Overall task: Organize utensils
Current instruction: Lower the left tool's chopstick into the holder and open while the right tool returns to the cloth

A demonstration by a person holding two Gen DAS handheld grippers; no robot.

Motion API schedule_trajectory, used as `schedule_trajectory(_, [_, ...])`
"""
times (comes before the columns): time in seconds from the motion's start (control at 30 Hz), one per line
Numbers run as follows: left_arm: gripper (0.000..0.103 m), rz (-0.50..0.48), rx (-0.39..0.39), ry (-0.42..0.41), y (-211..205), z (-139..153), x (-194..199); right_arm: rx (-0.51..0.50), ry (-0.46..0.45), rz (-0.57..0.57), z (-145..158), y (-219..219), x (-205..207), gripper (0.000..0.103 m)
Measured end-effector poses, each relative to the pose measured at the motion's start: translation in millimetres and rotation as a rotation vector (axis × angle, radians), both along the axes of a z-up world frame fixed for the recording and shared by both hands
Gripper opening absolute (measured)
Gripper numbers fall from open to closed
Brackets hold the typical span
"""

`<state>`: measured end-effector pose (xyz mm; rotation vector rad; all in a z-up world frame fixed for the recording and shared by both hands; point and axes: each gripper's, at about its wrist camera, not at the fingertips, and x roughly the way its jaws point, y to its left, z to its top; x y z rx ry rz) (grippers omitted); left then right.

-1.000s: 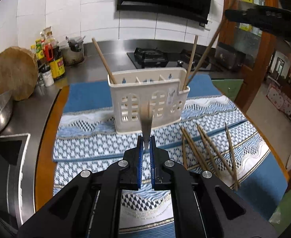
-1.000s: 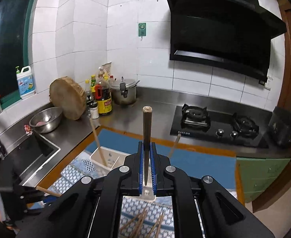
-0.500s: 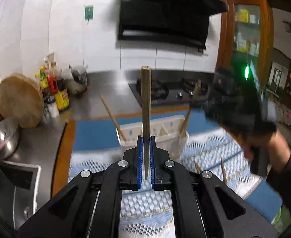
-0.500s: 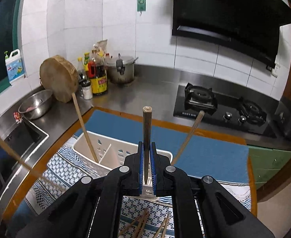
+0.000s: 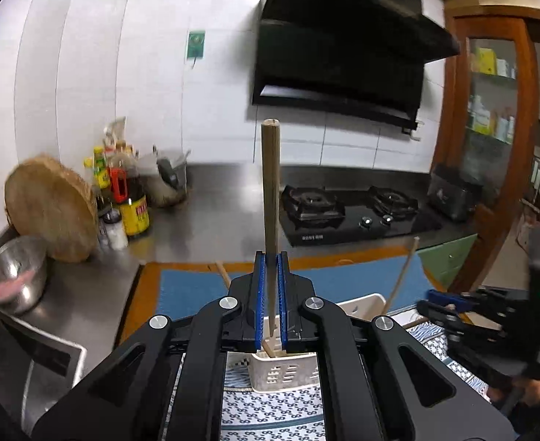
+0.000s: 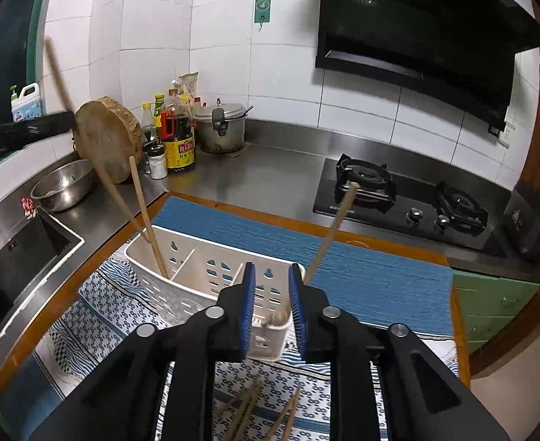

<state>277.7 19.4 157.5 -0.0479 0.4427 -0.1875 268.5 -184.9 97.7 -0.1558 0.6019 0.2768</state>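
A white slotted utensil holder (image 6: 181,268) stands on a patterned mat (image 6: 97,316). One chopstick (image 6: 148,217) leans in its left compartment, another (image 6: 328,235) leans at its right end. My left gripper (image 5: 270,268) is shut on a chopstick (image 5: 271,183) and holds it upright above the holder (image 5: 281,371). My right gripper (image 6: 272,290) is open over the holder's right end, with a blurred chopstick end (image 6: 278,319) just below its pads. Several loose chopsticks (image 6: 255,411) lie on the mat in front. The left gripper shows at far left in the right wrist view (image 6: 23,132).
A sink (image 6: 20,257) lies to the left, with a steel bowl (image 6: 64,183), a round wooden block (image 6: 106,137), bottles (image 6: 176,139) and a pot (image 6: 220,126) behind it. A gas hob (image 6: 409,202) is at the back right. A blue mat (image 6: 343,268) lies behind the holder.
My right gripper has opened and let its chopstick drop at the holder's right end. My left gripper has lifted its chopstick and moved over the holder.
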Motion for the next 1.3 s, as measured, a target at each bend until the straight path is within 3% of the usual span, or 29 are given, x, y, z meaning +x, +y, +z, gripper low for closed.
schedule_trajectory(0.13, [0.005,0.006,-0.045,0.096,7,-26,23,0.01,-0.014,0.001,-2,-10,-17,0.028])
schedule_trajectory(0.3, [0.005,0.005,-0.045,0.173,10,-52,38,0.032,-0.013,-0.01,-12,-24,-44,0.031])
schedule_trajectory(0.5, [0.008,0.006,-0.029,0.17,11,-62,34,0.031,0.029,-0.059,-37,-49,-78,0.031])
schedule_trajectory(0.57, [0.013,0.006,-0.03,0.167,11,-60,30,0.047,0.052,-0.096,-49,-61,-90,0.031])
schedule_trajectory(0.77, [0.034,0.004,0.008,0.109,3,-53,1,0.086,0.142,-0.184,-92,-86,-125,0.031])
schedule_trajectory(0.9, [0.034,-0.003,-0.005,0.097,4,-58,-25,0.149,0.207,-0.219,-121,-95,-147,0.03])
schedule_trajectory(1.17, [0.035,-0.024,0.006,0.083,3,-87,-77,0.304,0.294,-0.295,-164,-91,-167,0.018])
schedule_trajectory(1.3, [0.035,-0.03,-0.003,0.109,4,-110,-95,0.3,0.293,-0.339,-174,-85,-169,0.016])
